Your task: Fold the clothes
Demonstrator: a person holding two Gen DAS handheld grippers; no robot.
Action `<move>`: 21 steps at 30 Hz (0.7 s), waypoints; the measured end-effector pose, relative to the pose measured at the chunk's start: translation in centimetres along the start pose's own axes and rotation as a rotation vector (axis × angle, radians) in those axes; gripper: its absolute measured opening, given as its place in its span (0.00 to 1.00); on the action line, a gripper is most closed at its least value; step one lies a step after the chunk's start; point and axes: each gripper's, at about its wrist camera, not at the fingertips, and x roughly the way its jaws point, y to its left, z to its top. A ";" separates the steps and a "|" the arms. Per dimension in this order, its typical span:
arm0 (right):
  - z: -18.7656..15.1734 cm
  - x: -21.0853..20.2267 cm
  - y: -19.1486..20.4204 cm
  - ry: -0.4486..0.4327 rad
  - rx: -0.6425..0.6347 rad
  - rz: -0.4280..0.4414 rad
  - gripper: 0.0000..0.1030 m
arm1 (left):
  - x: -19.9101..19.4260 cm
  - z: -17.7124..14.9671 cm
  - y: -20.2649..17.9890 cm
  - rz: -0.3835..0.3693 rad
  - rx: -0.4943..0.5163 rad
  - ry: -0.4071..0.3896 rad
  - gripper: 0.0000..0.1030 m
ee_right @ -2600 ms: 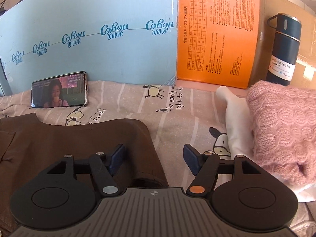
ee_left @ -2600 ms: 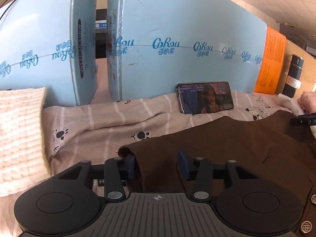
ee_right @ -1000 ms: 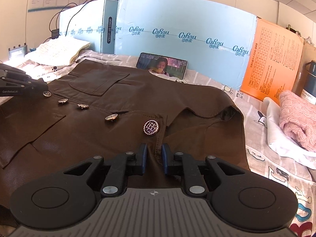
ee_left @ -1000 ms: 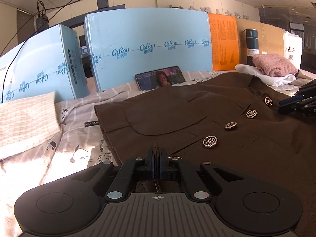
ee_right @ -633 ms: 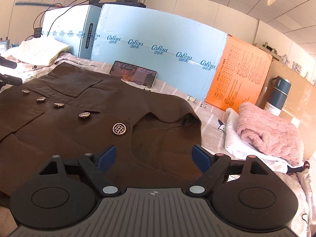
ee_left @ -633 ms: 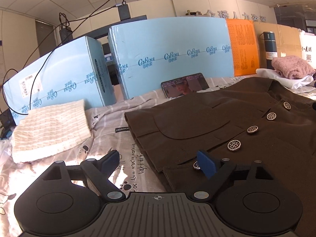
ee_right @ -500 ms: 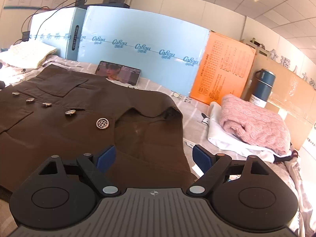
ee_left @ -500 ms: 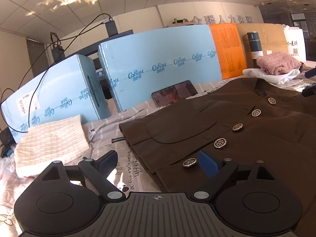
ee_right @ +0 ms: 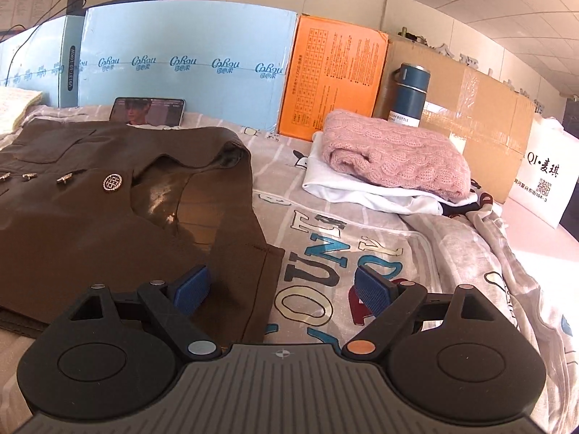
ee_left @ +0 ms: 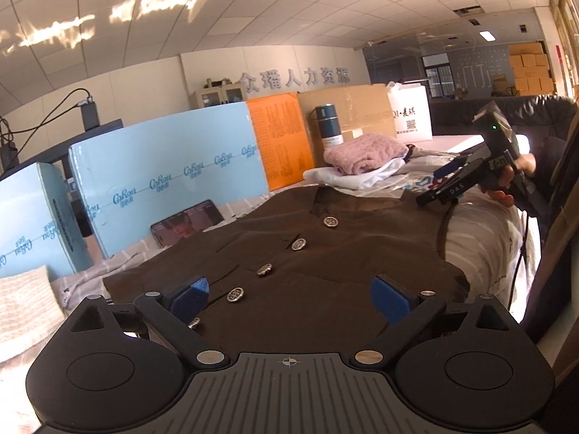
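Your brown vest (ee_left: 325, 271) lies flat, buttoned, unfolded beside the pink sweater (ee_right: 394, 152); left claw (ee_left: 289, 294) and right claw (ee_right: 280, 287) both released, folding not begun.

left tongs (ee_left: 289, 294) and right tongs (ee_right: 281, 289) both spread wide

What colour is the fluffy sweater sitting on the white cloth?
The knitted sweater is pink. It shows best in the right wrist view.
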 end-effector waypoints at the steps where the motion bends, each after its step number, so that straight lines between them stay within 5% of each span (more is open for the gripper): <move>1: 0.1 -0.5 0.0 -0.026 0.017 0.008 0.84 | 0.0 -0.1 -0.5 -0.027 0.013 0.014 0.96; 9: 1.4 -2.9 1.6 -0.141 0.003 0.110 0.85 | 1.0 -1.5 -2.1 -0.183 0.105 0.179 0.96; 16: 1.6 -3.6 3.3 -0.135 -0.034 0.235 0.87 | 2.0 -3.0 -2.8 -0.051 0.207 0.285 0.96; 21: 1.7 -5.0 6.7 -0.116 -0.180 0.554 0.88 | 1.6 -2.4 -1.4 0.028 0.144 0.197 0.96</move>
